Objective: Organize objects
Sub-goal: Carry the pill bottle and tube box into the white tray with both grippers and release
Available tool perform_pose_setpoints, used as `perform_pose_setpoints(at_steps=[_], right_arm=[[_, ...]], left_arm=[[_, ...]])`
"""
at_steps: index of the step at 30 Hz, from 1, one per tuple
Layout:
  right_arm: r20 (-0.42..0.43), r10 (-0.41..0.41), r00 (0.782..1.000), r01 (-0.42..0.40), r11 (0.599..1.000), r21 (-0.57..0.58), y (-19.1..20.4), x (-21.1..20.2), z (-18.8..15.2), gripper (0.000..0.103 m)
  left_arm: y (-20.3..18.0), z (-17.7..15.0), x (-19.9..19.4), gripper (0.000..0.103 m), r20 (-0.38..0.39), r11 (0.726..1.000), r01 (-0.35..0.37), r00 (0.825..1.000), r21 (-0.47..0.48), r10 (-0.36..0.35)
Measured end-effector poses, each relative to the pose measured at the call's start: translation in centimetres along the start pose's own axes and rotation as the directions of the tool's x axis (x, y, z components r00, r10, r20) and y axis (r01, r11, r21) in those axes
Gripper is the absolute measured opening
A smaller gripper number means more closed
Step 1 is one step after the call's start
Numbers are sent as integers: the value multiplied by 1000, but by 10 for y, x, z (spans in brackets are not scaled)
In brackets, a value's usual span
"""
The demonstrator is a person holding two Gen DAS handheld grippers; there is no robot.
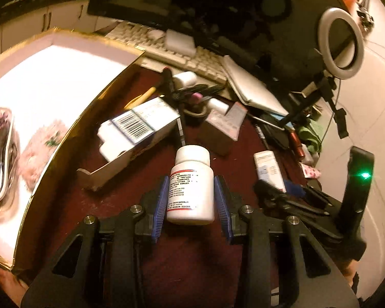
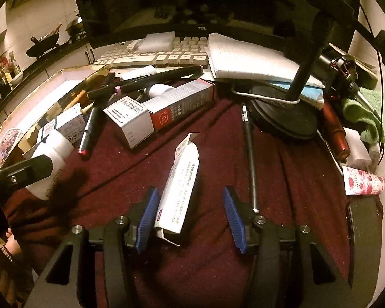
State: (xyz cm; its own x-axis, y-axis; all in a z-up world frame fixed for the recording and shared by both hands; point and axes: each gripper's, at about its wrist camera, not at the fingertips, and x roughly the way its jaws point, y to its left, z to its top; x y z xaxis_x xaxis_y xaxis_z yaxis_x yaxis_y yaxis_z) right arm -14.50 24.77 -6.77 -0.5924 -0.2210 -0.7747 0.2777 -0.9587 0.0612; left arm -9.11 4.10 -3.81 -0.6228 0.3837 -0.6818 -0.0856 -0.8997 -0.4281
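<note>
Here the left tool (image 1: 190, 200) clamps the white pill bottle (image 1: 191, 187), ready to carry to the gold-edged box (image 1: 64, 133); the right tool (image 2: 190, 215) stands wide around a small carton (image 2: 178, 192), needing closure.

Warm, dim light is tinting both views yellow — corners are falling into black. The white tray (image 1: 64, 82) is blowing out; fisheye edges are bending and smearing.

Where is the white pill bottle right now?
In the left wrist view the white pill bottle is clamped between the left hand-held gripper pads, above the maroon cloth, right of the gold-edged box.
</note>
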Motion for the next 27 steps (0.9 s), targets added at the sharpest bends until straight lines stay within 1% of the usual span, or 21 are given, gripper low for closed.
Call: perform_pose_setpoints(at_steps=[3, 9, 11, 14, 15, 16, 19, 24, 25, 27], right_arm=[[6, 25, 1000, -25, 999, 36, -6, 0, 0, 52], [4, -8, 1000, 8, 1000, -7, 5, 3, 2, 52], [11, -2, 1000, 2, 1000, 7, 3, 1, 2, 51], [34, 42, 999, -43, 999, 19, 2, -4, 2, 44], [38, 53, 998, -54, 998, 23, 2, -5, 2, 40], [34, 64, 997, -65, 998, 25, 3, -5, 3, 33], [34, 70, 997, -71, 997, 24, 4, -5, 3, 31], [58, 71, 996, -72, 997, 14, 7, -9, 6, 28], [65, 65, 996, -66, 998, 12, 6, -10, 7, 16], [80, 63, 995, -63, 998, -1, 7, -14, 7, 15]], left_arm=[[4, -1, 1, 35, -3, 1000, 1, 1000, -14, -1], [4, -1, 1, 35, -5, 1000, -10, 1000, -2, 10], [4, -1, 1, 35, -2, 1000, -10, 1000, -5, 10], [4, 0, 1, 35, -3, 1000, -11, 1000, -2, 11], [4, 0, 1, 35, -2, 1000, -10, 1000, -1, 10], [3, 0, 1, 35, -3, 1000, -9, 1000, 2, 9], [3, 0, 1, 35, -2, 1000, -14, 1000, 6, 14], [4, 0, -1, 35, -1, 1000, -18, 1000, 5, 18], [4, -1, -1, 35, 0, 1000, -19, 1000, 5, 19], [6, -2, -1, 35, -1, 1000, -14, 1000, 0, 14]])
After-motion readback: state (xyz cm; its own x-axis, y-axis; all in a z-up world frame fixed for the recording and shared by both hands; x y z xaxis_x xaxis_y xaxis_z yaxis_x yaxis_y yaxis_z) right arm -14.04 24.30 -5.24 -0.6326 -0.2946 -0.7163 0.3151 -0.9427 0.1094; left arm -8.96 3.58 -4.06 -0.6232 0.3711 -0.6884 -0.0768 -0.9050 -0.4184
